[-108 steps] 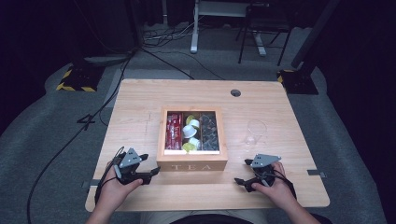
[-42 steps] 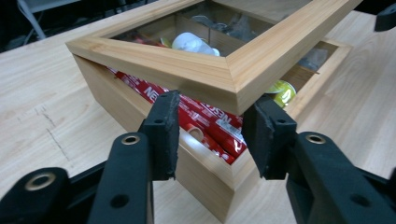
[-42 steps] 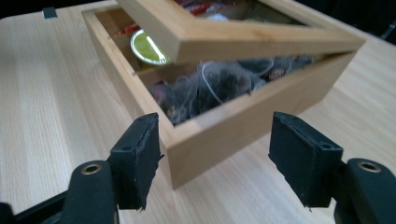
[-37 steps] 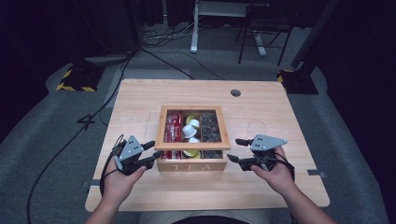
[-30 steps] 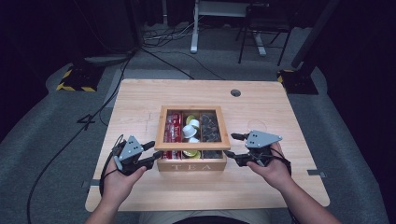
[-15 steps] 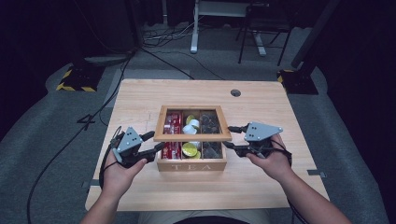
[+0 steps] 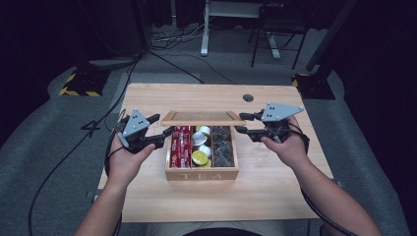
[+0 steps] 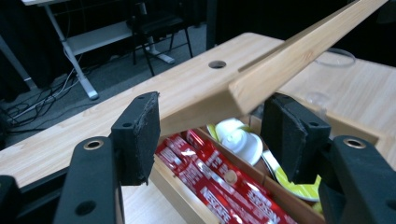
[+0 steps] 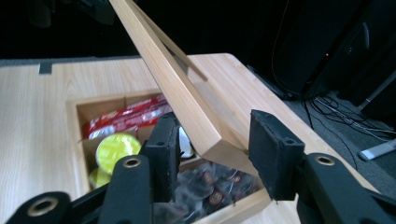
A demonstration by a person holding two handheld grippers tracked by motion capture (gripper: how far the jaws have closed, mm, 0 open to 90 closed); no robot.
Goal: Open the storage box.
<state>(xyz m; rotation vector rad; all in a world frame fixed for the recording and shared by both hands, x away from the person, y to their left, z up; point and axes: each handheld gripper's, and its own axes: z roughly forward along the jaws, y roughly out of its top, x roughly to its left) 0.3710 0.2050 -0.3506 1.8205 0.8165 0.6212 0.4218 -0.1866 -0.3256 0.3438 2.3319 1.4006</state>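
Note:
A wooden box (image 7: pixel 201 174) marked TEA stands mid-table, its hinged lid (image 7: pixel 202 117) raised at the front. Inside lie red sachets (image 7: pixel 181 145), white and yellow capsules (image 7: pixel 200 157) and dark tea bags (image 7: pixel 222 147). My left gripper (image 7: pixel 161 125) is at the lid's left front corner, my right gripper (image 7: pixel 241 123) at its right front corner. In the left gripper view the lid (image 8: pixel 261 79) passes between the wide jaws of the left gripper (image 8: pixel 212 135). The right gripper view shows the lid corner (image 9: pixel 219 140) inside the open right gripper (image 9: pixel 212 149). Whether the pads press it is unclear.
The light wooden table (image 7: pixel 275 191) has a round cable hole (image 7: pixel 248 98) at the back right. A clear glass (image 8: pixel 334 56) stands right of the box. Chairs, desk legs and cables sit on the grey floor beyond the table.
Both grippers moved from the table's front edge up to the lid's front corners. The lid, flat on the box before, has swung upward and the contents are exposed.

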